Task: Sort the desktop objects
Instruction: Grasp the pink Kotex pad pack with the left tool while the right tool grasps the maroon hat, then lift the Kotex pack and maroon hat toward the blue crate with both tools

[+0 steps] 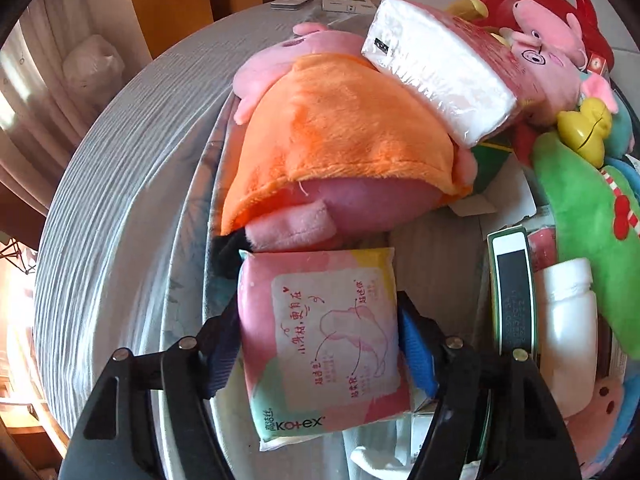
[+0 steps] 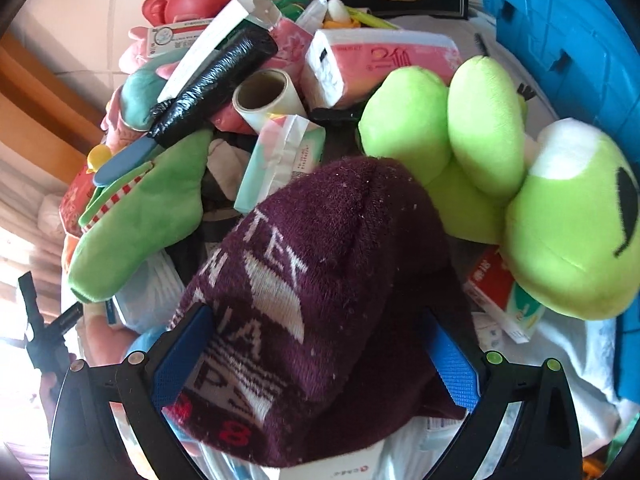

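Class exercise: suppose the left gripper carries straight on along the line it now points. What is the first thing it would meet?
The pink Kotex pack already lies between the left gripper fingers, so it comes first. Beyond it is the pink plush pig in the orange dress; depth is hard to judge.

The left gripper (image 1: 320, 344), low in its frame, points steeply down, pads pressing both sides. The right gripper (image 2: 316, 356) likewise, jaws wide.

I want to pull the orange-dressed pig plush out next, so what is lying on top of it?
A white and pink tissue pack lies across the pig plush near its head; that part is covered.
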The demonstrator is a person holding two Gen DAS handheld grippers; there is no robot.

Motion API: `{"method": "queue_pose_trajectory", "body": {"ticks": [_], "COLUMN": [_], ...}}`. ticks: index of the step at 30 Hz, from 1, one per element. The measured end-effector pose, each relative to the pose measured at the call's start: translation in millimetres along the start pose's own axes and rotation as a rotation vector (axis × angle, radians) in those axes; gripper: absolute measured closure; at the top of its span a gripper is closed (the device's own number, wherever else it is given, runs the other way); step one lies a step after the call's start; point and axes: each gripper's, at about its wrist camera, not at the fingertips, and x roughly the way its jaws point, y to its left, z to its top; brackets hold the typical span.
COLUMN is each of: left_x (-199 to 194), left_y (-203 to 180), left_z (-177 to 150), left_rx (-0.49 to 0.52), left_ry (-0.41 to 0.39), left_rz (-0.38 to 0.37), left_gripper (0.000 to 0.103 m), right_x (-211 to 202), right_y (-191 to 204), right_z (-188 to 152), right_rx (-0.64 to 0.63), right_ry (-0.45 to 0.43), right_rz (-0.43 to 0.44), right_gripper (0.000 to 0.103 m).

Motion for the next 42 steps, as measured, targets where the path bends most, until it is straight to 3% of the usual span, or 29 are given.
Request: {"method": "queue_pose_trajectory", "body": {"ticks": [4,5,6,7,9,13,19,25,33,42], "left_x": [8,5,1,-4,-18,-64,-126,-182,-236,-296], "left_y": [9,11,12,13,17,22,5,-20,-110,-259], "left_z": [-1,-4,-9,-14,-20,-31,-42,-43,-41,-54], "left_rx": [-0.011,-0.001,0.015,0.027,0.029,0.009,0.049,0.116,0.228,0.396], "left_ry": [0.036,0.030,0.023,0.019,-0.004,-0.112,-0.245,-0.347,-0.426,-0.476], "left_rz": [0.016,0.020,0.034,0.048,0.066,0.103,0.105,0.039,-0.123,-0.324], "left_gripper": [0.034,0.035,0.037,0.038,0.038,0.038,0.038,0.038,0.038,0.038], "right_x": [13,12,9,6,-2,-24,-74,-149,-256,-379], "right_y": [5,7,10,12,18,27,37,52,41,-31], "right_z": [3,3,2,1,0,4,10,21,25,17], "right_rx": [-0.014,-0.028,-0.042,-0.056,-0.092,-0.140,-0.190,-0.225,-0.228,-0.194], "right_ry": [0.008,-0.001,-0.013,-0.025,-0.044,-0.100,-0.230,-0.393,-0.574,-0.732], "right_rz": [-0.013,-0.025,-0.027,-0.026,-0.033,-0.036,0.014,0.092,0.140,0.107], "right_gripper": [0.000,0.008,0.025,0.034,0.070,0.091,0.093,0.093,0.093,0.093]}}
